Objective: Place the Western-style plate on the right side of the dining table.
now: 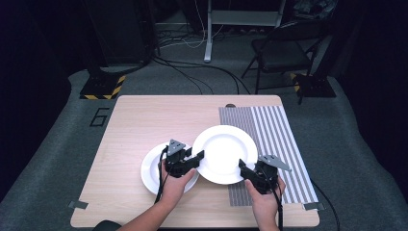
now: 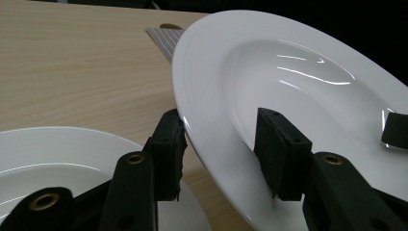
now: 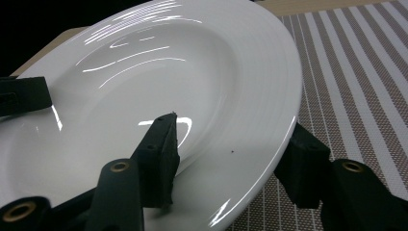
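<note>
Wooden table (image 1: 144, 120), two white plates, both grippers on one

Over the striped placemat's (image 1: 279, 139) left edge, the larger plate (image 1: 223, 151) sits tilted (round, so no long axis), overlapping the smaller plate (image 1: 151, 168); left gripper (image 1: 195, 160) and right gripper (image 1: 245, 169) each clamp opposite rims, one jaw above, one beneath.

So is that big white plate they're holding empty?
Empty: the big plate shows only bare glossy white inside; both gripper views show nothing in it.
</note>
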The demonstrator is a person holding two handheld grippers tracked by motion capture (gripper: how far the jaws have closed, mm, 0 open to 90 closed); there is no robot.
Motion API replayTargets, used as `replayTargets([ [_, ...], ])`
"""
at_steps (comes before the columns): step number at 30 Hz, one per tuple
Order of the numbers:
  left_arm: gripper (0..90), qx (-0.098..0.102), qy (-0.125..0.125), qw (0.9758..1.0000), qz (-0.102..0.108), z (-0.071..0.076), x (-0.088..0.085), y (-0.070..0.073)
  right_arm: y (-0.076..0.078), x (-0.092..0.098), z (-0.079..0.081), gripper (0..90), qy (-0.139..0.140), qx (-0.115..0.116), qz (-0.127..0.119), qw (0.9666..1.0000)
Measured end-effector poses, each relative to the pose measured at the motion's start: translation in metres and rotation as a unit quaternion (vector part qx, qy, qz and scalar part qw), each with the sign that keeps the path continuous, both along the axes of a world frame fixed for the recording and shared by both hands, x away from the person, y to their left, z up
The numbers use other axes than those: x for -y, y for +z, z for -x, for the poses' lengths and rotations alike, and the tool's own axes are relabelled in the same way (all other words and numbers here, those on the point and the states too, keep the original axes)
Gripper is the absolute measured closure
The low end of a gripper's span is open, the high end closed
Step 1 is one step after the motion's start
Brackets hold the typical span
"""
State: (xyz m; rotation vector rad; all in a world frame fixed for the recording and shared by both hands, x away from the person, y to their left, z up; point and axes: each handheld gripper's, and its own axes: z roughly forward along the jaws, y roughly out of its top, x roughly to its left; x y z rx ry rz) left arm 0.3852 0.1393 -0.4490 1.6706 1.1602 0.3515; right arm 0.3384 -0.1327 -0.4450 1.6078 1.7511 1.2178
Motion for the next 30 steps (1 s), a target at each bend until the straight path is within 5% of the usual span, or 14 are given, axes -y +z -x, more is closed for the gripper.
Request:
replayTargets([
  [30, 54.7, -0.003, -0.041, 0.9992, 0.001, -0.013, 0.048, -0.006, -0.007, 0.040, 0.008, 45.1, -0.056, 0.001, -0.002, 0.9984],
])
